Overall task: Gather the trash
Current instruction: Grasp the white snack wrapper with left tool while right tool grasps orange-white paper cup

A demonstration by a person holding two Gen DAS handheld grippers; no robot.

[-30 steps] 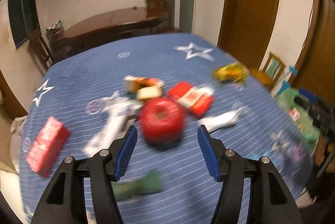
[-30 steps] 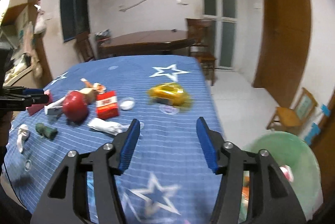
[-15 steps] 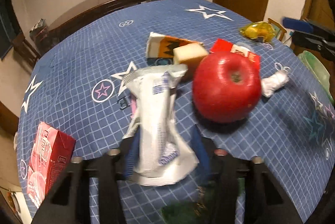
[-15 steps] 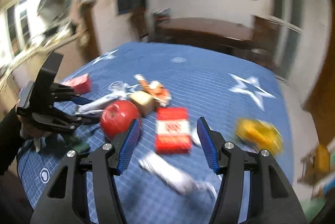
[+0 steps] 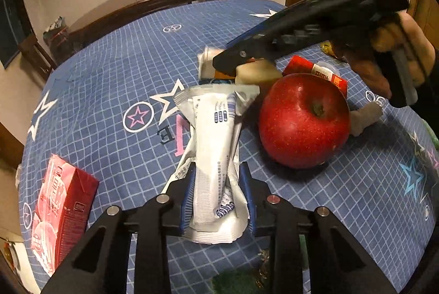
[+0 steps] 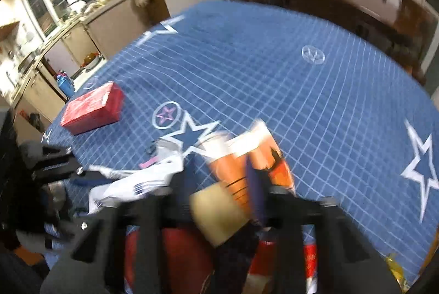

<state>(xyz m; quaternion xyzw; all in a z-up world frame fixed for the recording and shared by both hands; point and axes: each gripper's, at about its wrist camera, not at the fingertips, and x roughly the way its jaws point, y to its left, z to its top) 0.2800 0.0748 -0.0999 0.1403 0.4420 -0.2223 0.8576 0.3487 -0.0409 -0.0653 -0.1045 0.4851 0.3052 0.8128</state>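
My left gripper is shut on a white snack wrapper that lies on the blue star tablecloth. A red apple sits just right of it. My right gripper hangs low over an orange-and-white carton and a beige block; the block sits between its blurred fingers, and whether they grip it does not show. The right gripper also shows in the left wrist view, reaching in over the block.
A red drink carton lies at the left, also in the right wrist view. A red packet and a crumpled tissue lie behind the apple. A green scrap is at the near edge. A dark wooden table stands behind.
My left gripper has closed onto the white wrapper. My right gripper has swung down and left, close over the carton and the beige block.
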